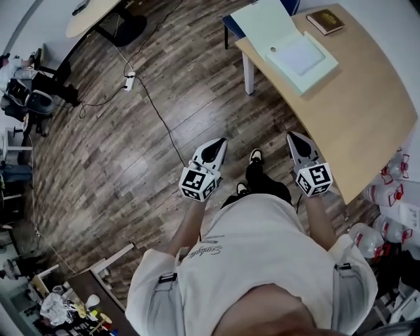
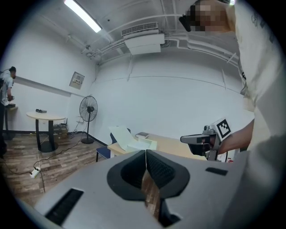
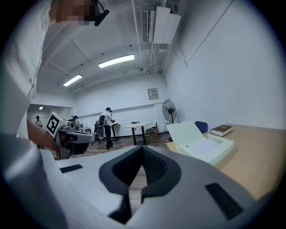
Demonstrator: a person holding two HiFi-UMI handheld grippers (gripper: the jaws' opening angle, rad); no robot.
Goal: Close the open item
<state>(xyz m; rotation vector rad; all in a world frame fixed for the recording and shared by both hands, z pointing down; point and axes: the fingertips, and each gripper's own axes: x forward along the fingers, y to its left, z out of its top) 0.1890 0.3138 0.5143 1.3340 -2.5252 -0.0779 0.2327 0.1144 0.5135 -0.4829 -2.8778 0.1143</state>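
A pale green box (image 1: 300, 61) lies on the curved wooden table (image 1: 367, 118), its lid (image 1: 264, 23) flipped open toward the table's far end. It also shows as the box (image 3: 208, 149) in the right gripper view and the box (image 2: 142, 143) far off in the left gripper view. Both grippers hang in front of my body over the floor, well short of the box. My left gripper (image 1: 215, 149) is shut with nothing in it. My right gripper (image 1: 297, 141) is shut and empty too, beside the table's near edge.
A dark book (image 1: 325, 21) lies on the table beyond the box. A blue chair (image 1: 231, 27) stands at the table's far end. A cable and power strip (image 1: 129, 81) cross the wood floor. Water jugs (image 1: 394, 197) crowd the right. A round table (image 1: 92, 14) stands far left.
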